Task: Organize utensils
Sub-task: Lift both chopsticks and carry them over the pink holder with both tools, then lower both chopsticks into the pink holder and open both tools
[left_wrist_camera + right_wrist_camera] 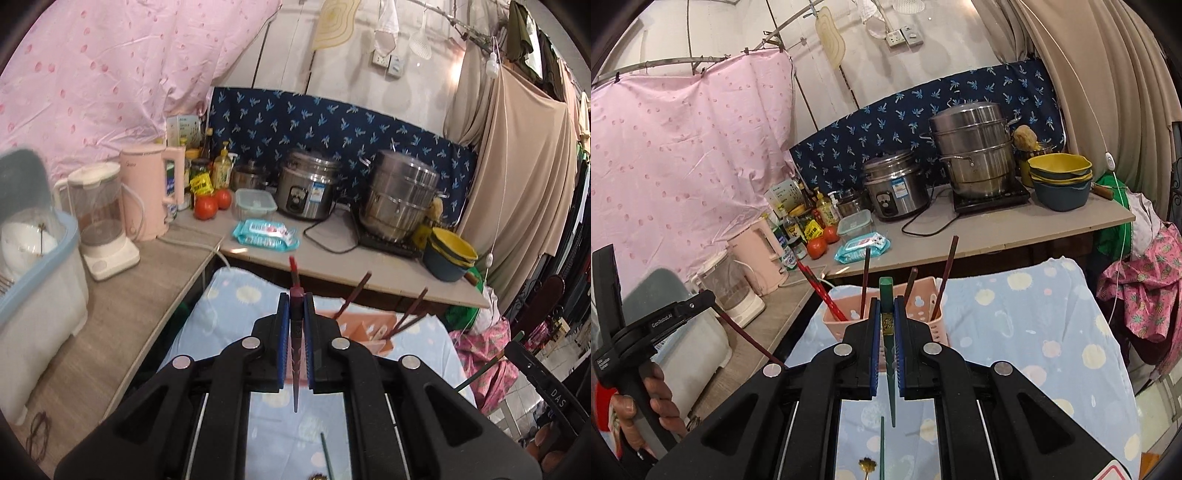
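Note:
My left gripper is shut on a dark red chopstick, thick end forward and thin tip pointing back at the camera. My right gripper is shut on a green chopstick held the same way. Both hang above the table's blue spotted cloth. Ahead stands a pink utensil basket with several dark red chopsticks upright in it. Another green chopstick and a gold spoon lie on the cloth below. A hand holds the left gripper at the right wrist view's left edge.
An L-shaped counter carries a rice cooker, a steel steamer pot, stacked bowls, a wipes pack, tomatoes, bottles, a pink kettle, a blender and a dish rack. Clothes hang at the right.

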A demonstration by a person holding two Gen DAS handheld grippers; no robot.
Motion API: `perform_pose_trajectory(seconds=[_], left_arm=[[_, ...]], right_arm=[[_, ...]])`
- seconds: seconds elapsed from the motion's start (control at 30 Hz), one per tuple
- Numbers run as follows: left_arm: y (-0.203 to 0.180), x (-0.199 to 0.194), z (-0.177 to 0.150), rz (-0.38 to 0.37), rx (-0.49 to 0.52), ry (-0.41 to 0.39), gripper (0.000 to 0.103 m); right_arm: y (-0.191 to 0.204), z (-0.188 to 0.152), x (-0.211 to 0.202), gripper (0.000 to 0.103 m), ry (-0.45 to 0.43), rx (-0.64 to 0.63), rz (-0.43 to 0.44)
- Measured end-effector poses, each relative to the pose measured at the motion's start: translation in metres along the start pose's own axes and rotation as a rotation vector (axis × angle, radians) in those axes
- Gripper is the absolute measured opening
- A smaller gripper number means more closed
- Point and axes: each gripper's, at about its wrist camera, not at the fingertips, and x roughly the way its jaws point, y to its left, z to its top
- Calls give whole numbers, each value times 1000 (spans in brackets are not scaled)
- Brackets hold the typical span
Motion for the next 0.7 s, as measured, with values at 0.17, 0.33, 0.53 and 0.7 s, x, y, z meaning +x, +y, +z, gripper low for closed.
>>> perform_pose_trajectory(seconds=[0.17,0.33,0.53,0.7], left_arm=[[-14,7,36,-19,4,-66,7],[-27,17,62,-30,13,-121,7],[-32,47,75,-24,16,-112,7],[-27,74,66,-18,7,-73,7]], right_arm=[[2,38,10,7,-60,5,19],[7,73,22,7,-114,-7,5],[7,101,47,7,-154,-10,-14],[2,101,80,7,-127,2,-19]])
